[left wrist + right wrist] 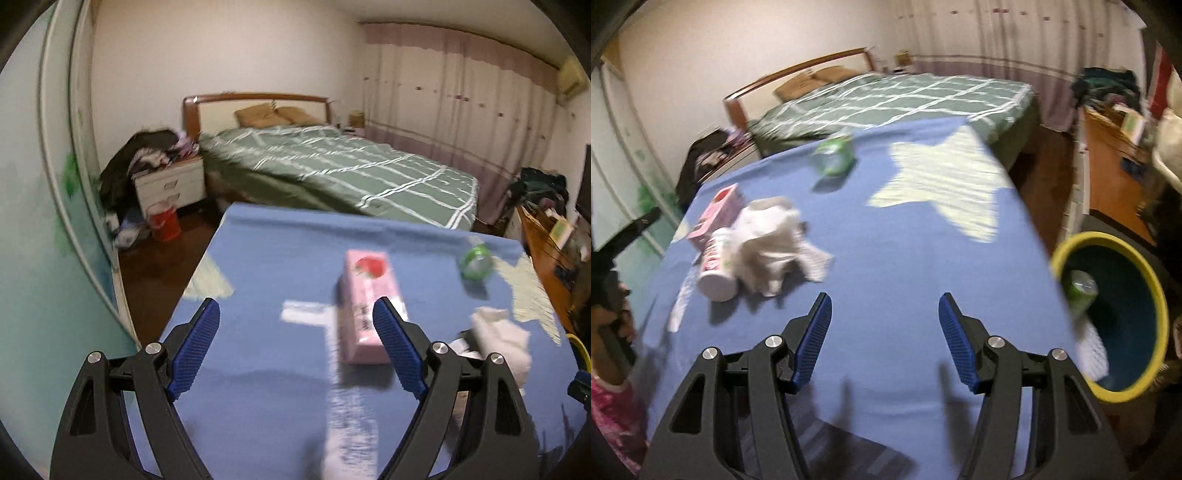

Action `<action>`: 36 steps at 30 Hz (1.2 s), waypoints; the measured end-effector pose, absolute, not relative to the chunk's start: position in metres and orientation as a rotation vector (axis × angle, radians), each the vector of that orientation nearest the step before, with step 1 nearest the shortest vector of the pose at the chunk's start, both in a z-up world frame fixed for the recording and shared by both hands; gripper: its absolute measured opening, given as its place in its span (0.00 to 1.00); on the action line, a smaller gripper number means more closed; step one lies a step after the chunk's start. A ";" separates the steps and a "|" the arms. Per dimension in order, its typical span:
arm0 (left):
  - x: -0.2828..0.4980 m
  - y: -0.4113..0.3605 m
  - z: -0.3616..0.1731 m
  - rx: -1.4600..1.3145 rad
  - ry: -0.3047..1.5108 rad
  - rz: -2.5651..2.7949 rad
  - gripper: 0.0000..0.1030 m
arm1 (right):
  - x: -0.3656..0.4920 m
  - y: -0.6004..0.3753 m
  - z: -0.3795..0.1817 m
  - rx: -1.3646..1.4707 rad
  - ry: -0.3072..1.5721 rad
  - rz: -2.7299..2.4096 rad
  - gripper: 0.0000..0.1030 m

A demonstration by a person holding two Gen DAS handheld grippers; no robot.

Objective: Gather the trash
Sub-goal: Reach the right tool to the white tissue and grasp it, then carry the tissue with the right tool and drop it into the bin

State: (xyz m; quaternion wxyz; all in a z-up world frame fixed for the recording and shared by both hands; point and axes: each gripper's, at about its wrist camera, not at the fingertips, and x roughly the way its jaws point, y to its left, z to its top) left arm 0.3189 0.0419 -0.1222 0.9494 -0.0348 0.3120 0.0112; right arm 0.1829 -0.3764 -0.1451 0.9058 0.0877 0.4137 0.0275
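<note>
Blue-clothed desk; both hand-held grippers, left and right, gape empty; blurred approach risks knocking pink carton aside.

No lettering reads clearly from my fingers' view: the pink carton on the blue counter bears a strawberry picture and dark characters too blurred to read; beside it, the white cup's red label is likewise illegible.

both grippers: black frames, silver screws, blue ribbed pads. pink patterned sleeve on person.
</note>
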 end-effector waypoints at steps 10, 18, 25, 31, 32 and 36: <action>0.338 0.047 -0.160 -0.091 0.718 0.028 0.82 | 0.233 -0.313 -0.131 0.094 0.825 0.219 0.56; 0.342 0.050 -0.169 -0.137 0.773 0.024 0.82 | 0.262 -0.277 -0.133 -0.027 0.833 0.256 0.48; 0.343 0.036 -0.169 -0.077 0.777 -0.001 0.85 | 0.272 -0.270 -0.150 -0.057 0.878 0.236 0.29; 0.345 0.035 -0.167 -0.076 0.787 -0.009 0.85 | 0.266 -0.284 -0.133 -0.002 0.839 0.252 0.07; 0.345 0.035 -0.168 -0.075 0.789 -0.010 0.85 | 0.265 -0.286 -0.130 0.010 0.833 0.258 0.07; 0.346 0.032 -0.168 -0.062 0.793 -0.017 0.85 | 0.252 -0.301 -0.101 0.085 0.774 0.285 0.07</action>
